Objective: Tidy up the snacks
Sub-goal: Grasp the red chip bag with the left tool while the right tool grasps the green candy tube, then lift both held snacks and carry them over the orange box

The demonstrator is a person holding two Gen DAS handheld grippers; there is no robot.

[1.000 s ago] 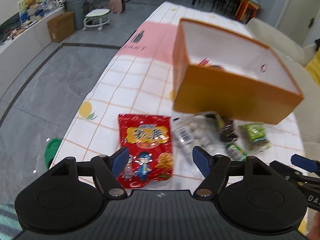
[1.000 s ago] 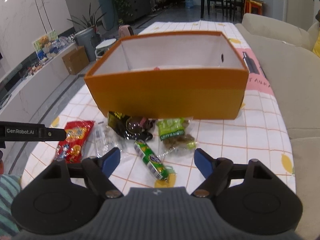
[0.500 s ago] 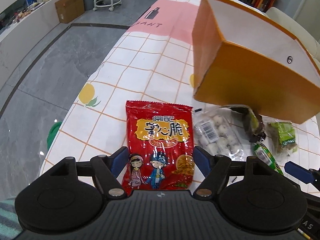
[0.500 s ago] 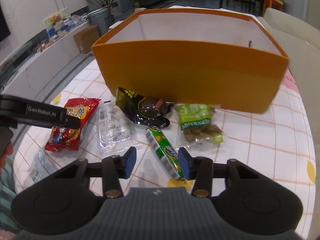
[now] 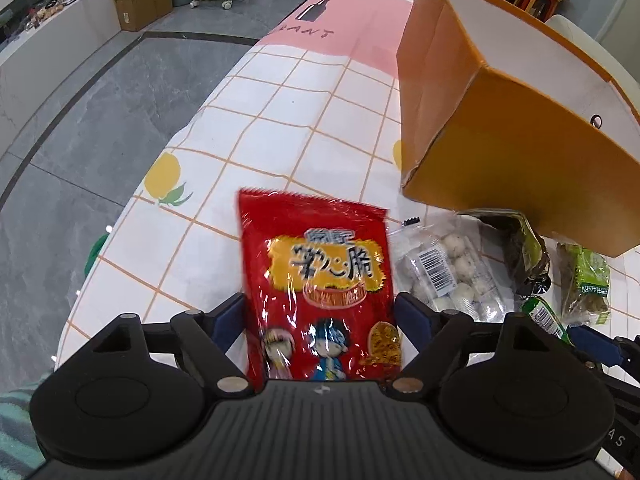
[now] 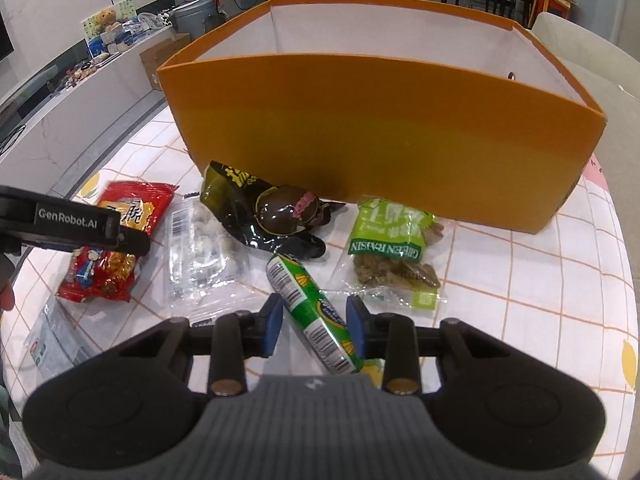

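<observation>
- Left gripper (image 5: 320, 318): jaws spread wide and just widened, straddling the red snack bag (image 5: 320, 280), pads apparently clear of it.
- Right gripper (image 6: 314, 322): jaws narrowing around the green tube (image 6: 310, 308); contact unclear.
- Both snacks lie on the tablecloth (image 5: 280, 92), before the orange box (image 6: 380, 136).

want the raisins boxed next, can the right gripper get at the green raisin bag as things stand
Probably not right away: the right gripper has just been closing around the green roll. The green raisin bag lies uncovered just beyond.

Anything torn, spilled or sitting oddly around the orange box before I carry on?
Nothing spilled. The orange box has a scuffed, slightly crushed bottom corner nearest the red snack bag. The black wrapped snack lies crumpled, its top tucked against the box's front wall.
</observation>
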